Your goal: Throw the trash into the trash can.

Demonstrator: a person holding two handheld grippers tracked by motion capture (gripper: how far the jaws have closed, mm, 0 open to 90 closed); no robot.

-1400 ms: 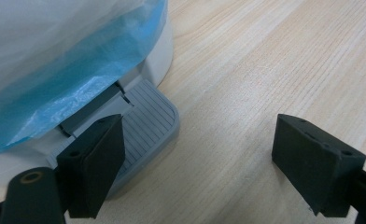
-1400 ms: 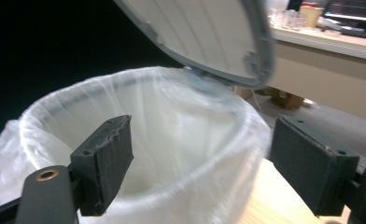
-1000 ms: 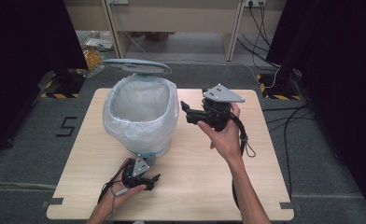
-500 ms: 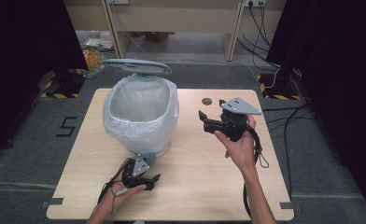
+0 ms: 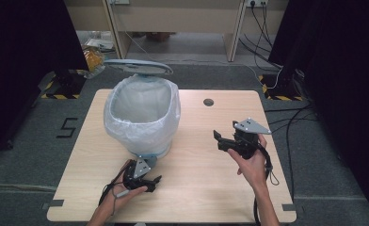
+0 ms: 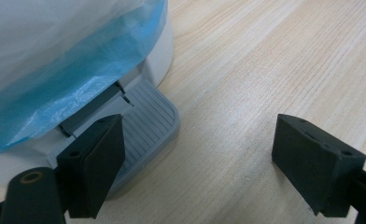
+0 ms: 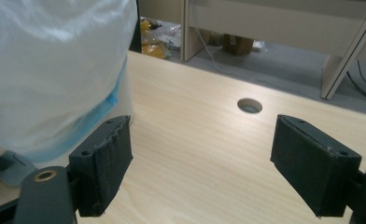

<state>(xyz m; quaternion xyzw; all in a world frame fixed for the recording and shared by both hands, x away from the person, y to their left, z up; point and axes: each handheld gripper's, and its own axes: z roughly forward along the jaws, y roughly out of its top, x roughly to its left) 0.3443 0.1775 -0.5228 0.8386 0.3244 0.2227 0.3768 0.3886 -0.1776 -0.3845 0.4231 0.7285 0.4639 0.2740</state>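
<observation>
My left claw sits spread wide near the table's front edge, jaws just beside the grey pedal of the lined bin. My right claw, also spread and holding nothing, hovers over bare wood right of the bin, near the cable hole.

Lab recording bay – black curtains, floor hazard tape.

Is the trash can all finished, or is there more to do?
The pedal bin already wears its bag, lid up. The left hand-held gripper rests open by the pedal; the right hand-held gripper is open and empty. Possibly left: closing the lid.
</observation>
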